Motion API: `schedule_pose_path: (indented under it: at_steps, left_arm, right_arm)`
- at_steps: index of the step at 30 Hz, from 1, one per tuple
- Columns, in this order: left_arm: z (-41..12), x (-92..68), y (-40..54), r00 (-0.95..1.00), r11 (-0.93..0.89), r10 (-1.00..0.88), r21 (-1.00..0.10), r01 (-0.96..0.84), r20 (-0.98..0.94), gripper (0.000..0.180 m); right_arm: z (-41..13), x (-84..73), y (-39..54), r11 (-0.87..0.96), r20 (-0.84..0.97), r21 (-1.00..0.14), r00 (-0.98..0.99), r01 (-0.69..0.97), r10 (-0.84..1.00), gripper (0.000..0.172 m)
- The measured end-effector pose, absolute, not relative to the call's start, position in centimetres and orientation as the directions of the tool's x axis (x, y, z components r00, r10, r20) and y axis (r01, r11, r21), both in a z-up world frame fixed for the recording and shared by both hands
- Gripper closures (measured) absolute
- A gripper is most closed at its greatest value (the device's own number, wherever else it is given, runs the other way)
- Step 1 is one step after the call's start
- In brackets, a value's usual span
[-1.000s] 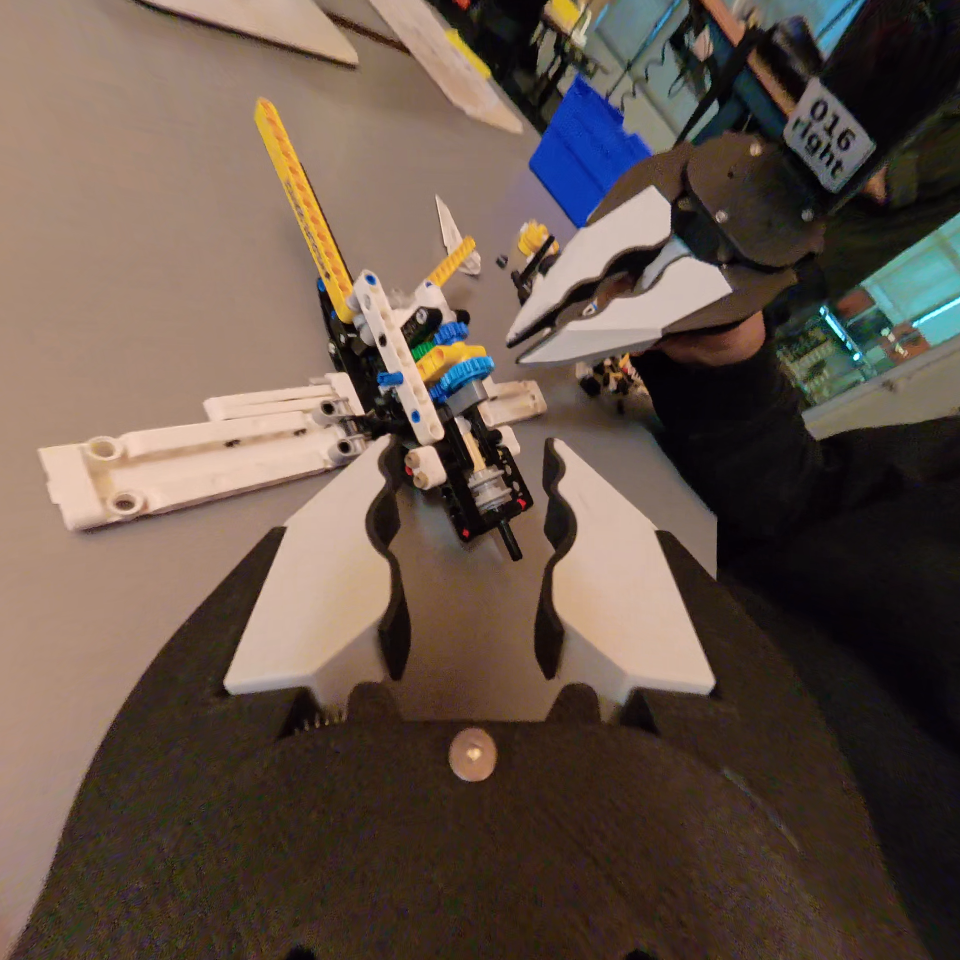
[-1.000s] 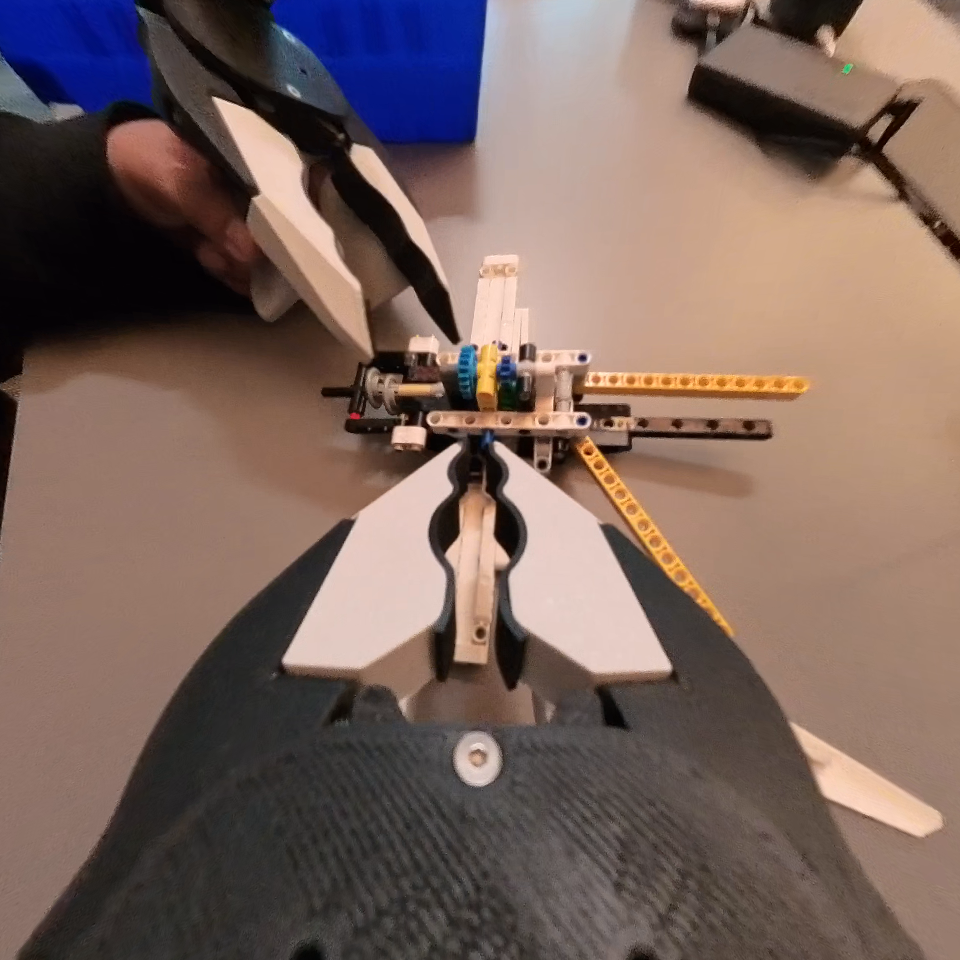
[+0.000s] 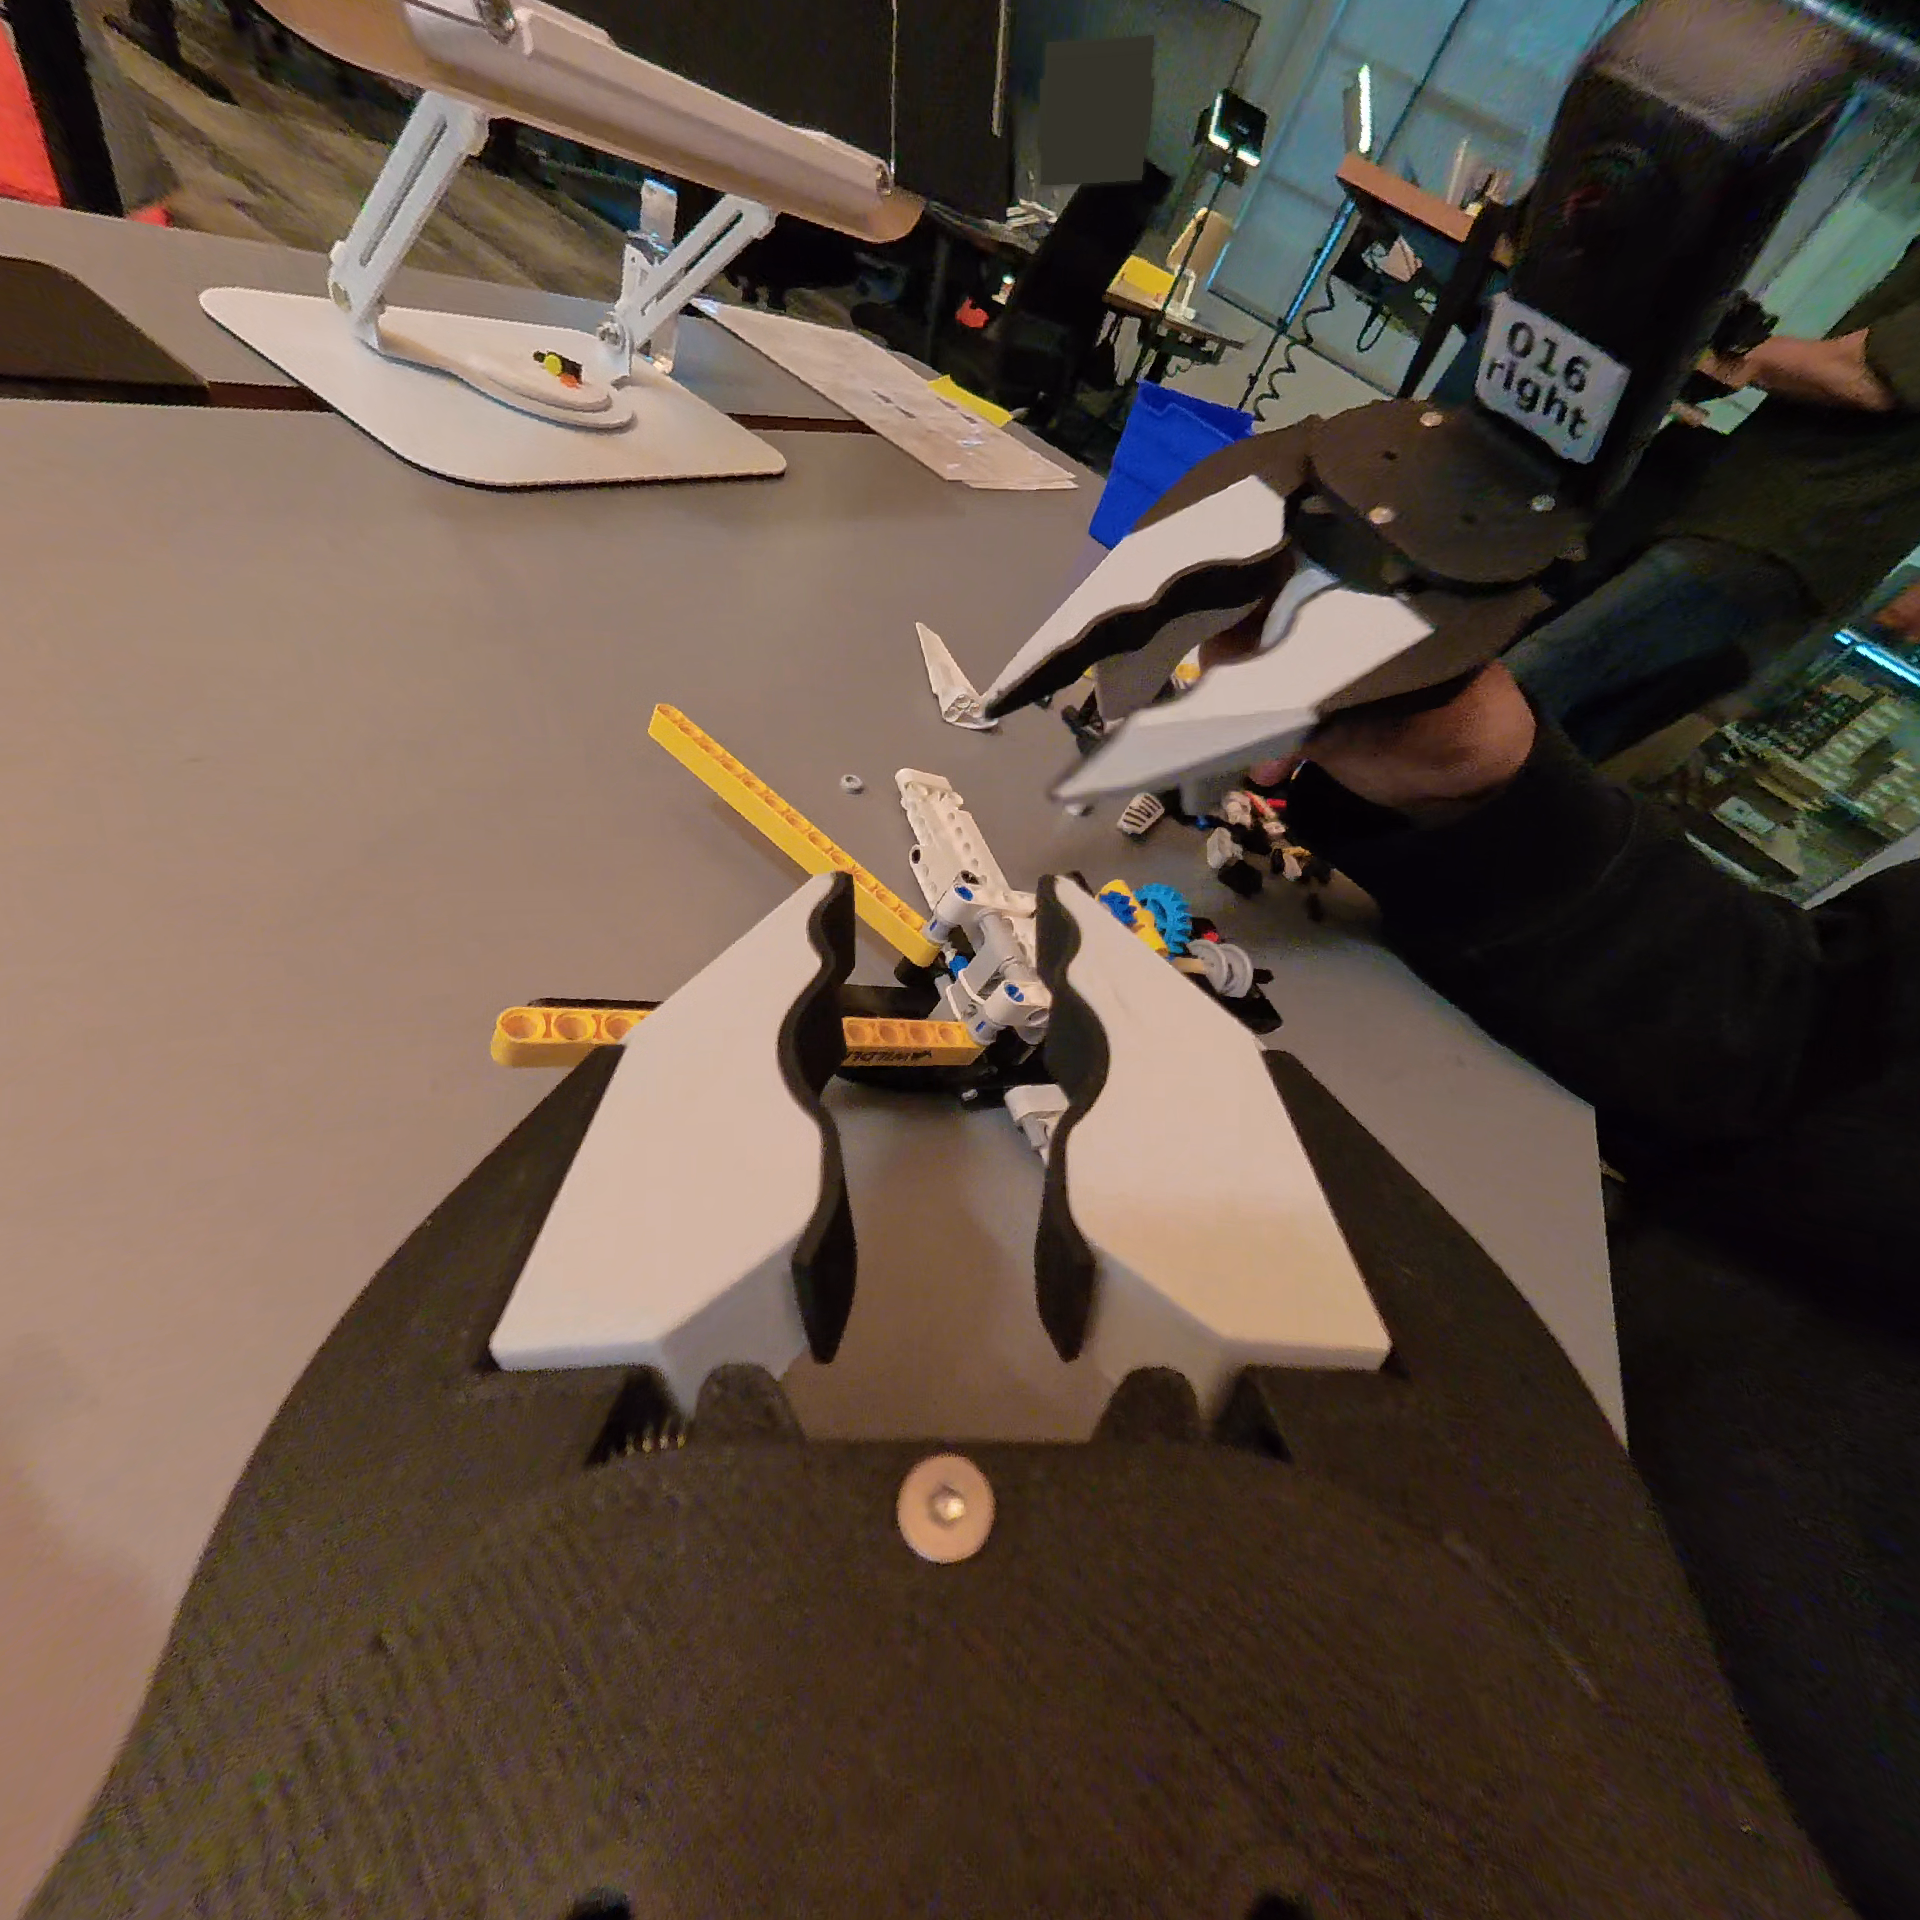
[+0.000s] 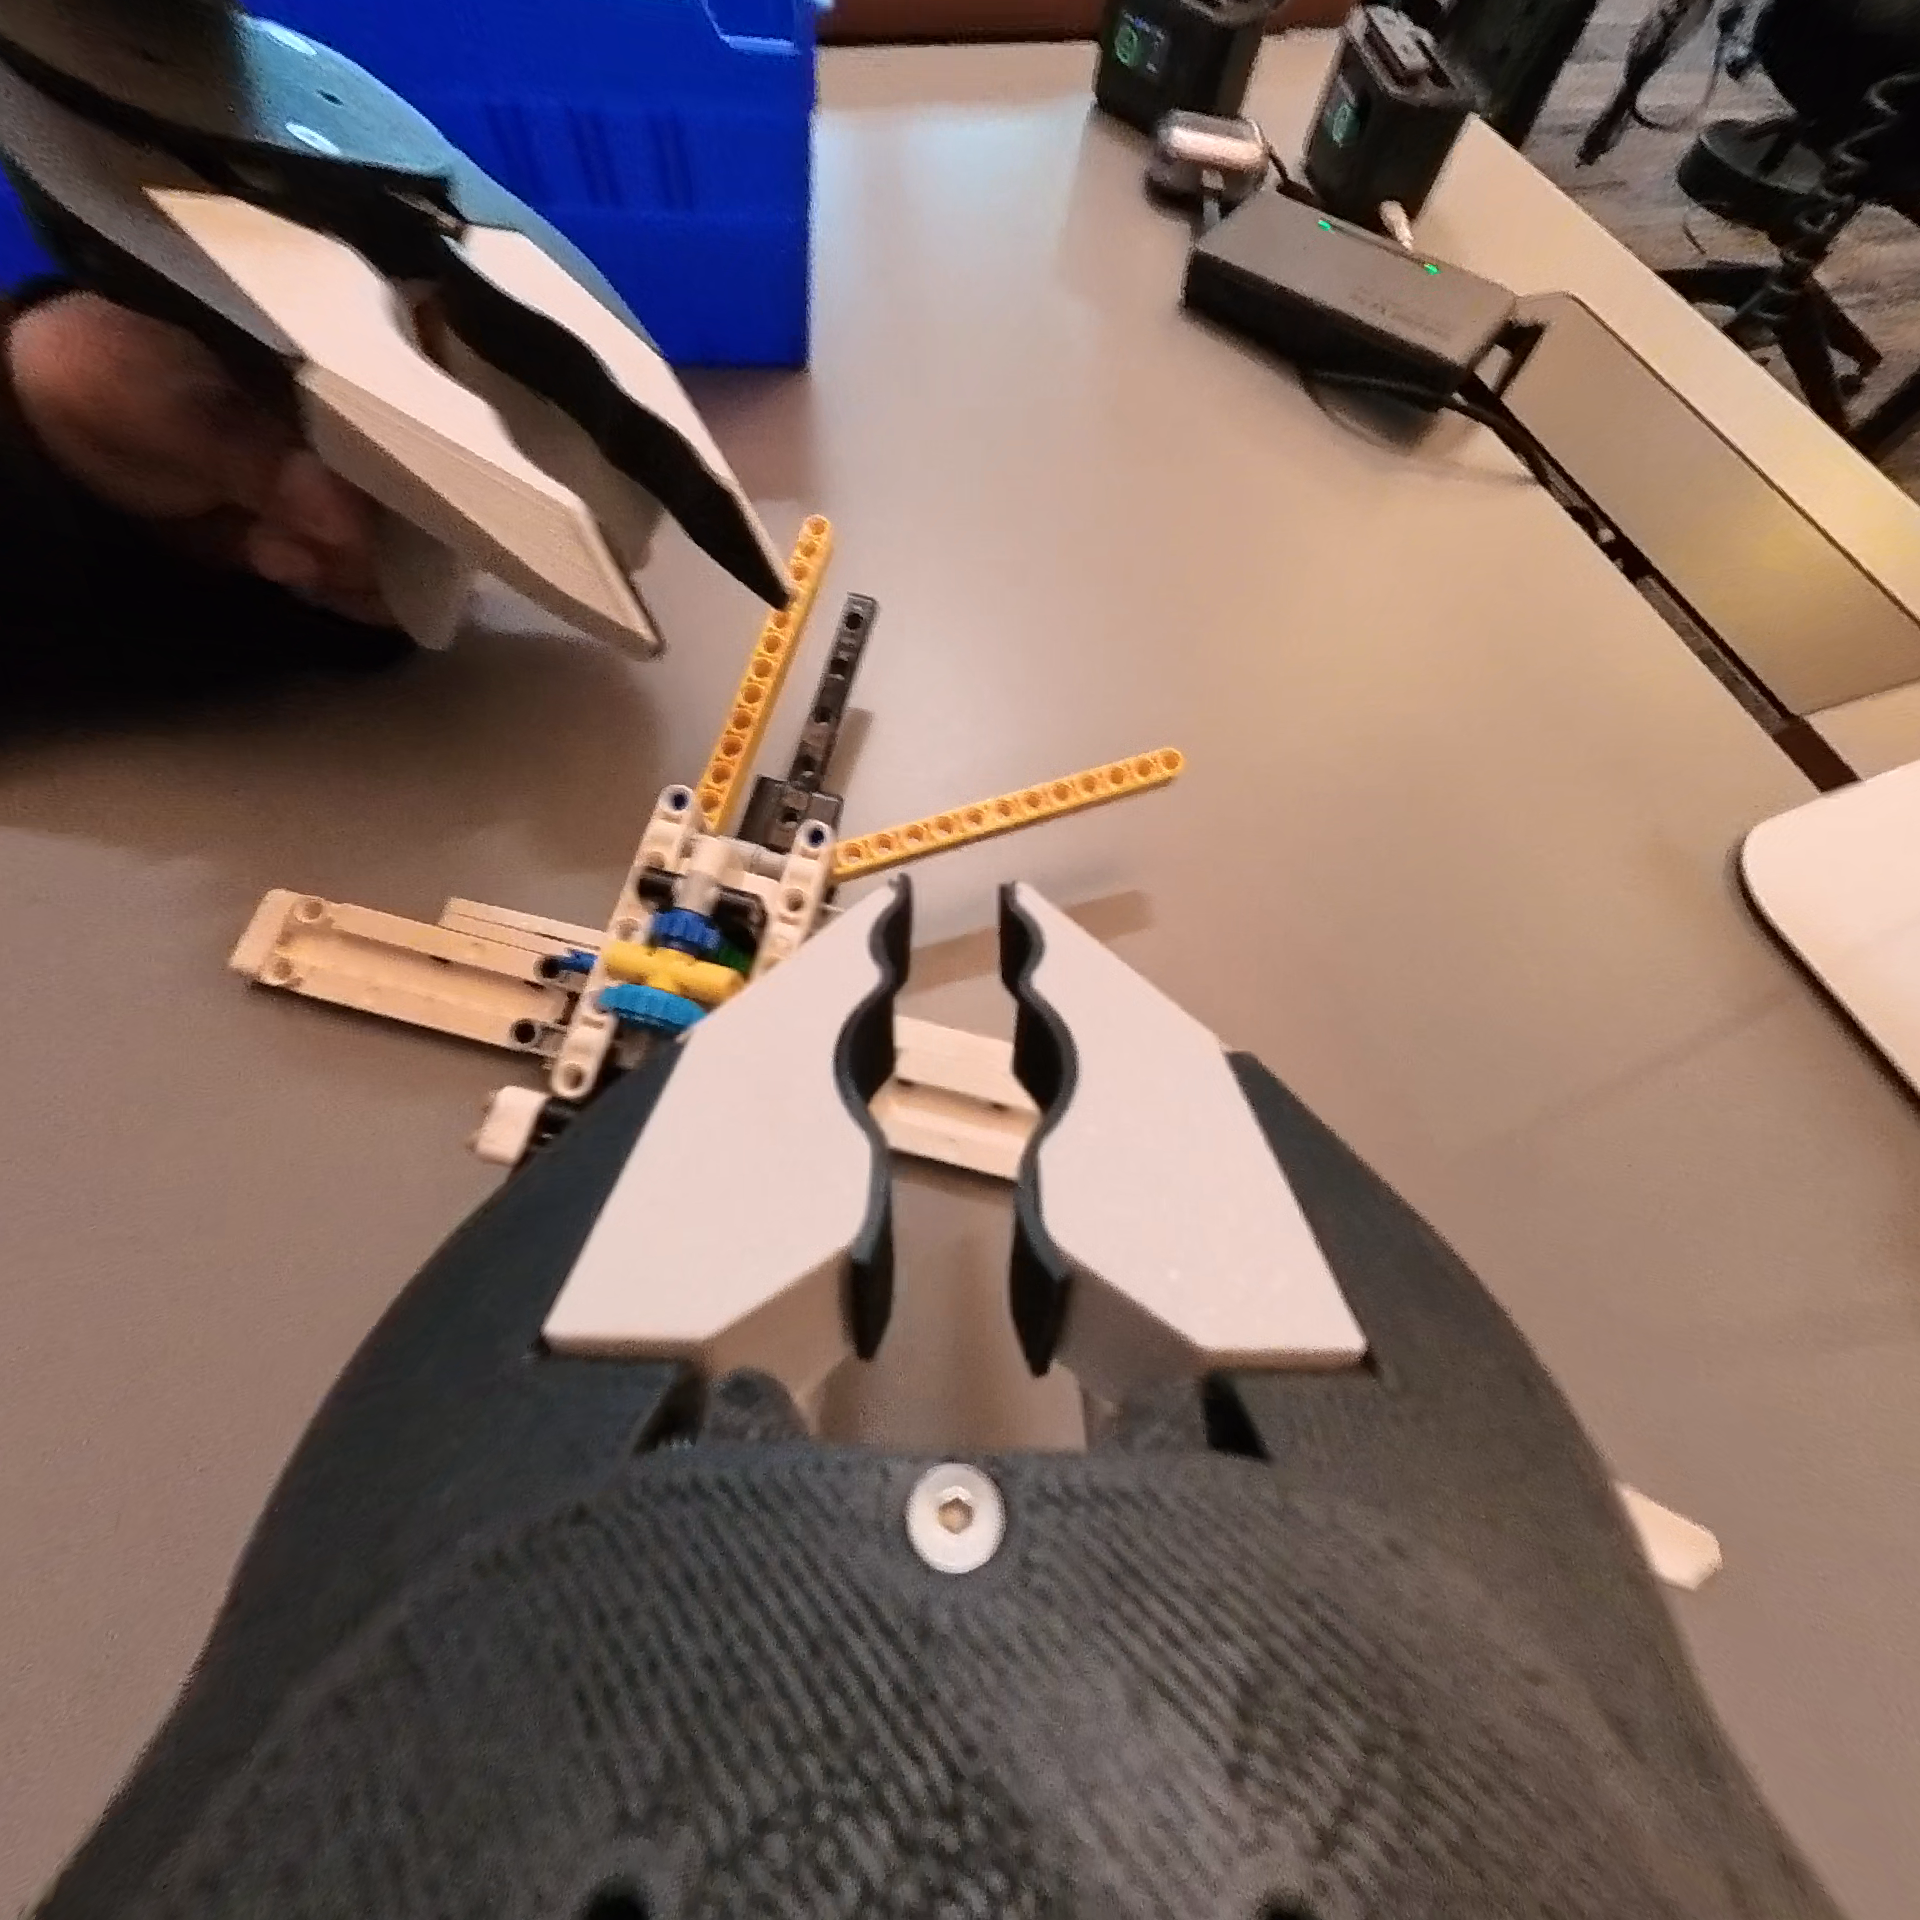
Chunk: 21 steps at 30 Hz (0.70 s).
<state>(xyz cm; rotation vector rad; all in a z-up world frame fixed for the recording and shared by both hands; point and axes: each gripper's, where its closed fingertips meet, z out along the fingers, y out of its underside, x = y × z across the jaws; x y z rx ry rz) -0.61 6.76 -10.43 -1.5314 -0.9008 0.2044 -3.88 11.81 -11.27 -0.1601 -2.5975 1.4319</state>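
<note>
My left gripper (image 3: 940, 914) hangs over the toy brick model (image 3: 997, 966) on the grey tabletop (image 3: 364, 727), fingers spread; I cannot tell whether they press the model's frame. My right gripper (image 4: 951, 899) has its fingers slightly parted with nothing between them, above a white strip (image 4: 956, 1091) of the model. A yellow beam (image 4: 1008, 805) juts out just beyond its tips.
</note>
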Motion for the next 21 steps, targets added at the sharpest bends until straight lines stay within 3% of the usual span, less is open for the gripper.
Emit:
schedule_pose_path:
  at_steps: [3,8,14,21]
  left_arm:
    - [-11.0,-0.7,6.7,0.667,0.064,0.654,-0.905,0.421,0.357,0.149]
    - [-11.0,-0.5,6.9,0.675,0.062,0.641,-0.902,0.428,0.364,0.156]
    - [-11.9,0.4,8.0,0.689,0.051,0.561,-0.850,0.524,0.458,0.161]
    - [-12.4,1.0,8.9,0.714,-0.019,0.549,-0.848,0.530,0.434,0.158]
  right_arm:
    - [-10.3,-1.7,11.0,0.476,0.037,-0.880,-0.996,0.005,0.079,0.125]
    - [-9.9,1.3,10.5,0.455,-0.109,-0.886,-0.994,0.088,-0.020,0.109]
    - [-11.8,1.6,10.8,0.511,-0.118,-0.851,-0.992,0.123,0.042,0.110]
    - [-13.8,1.1,11.2,0.582,-0.095,-0.801,-0.989,0.142,0.110,0.118]
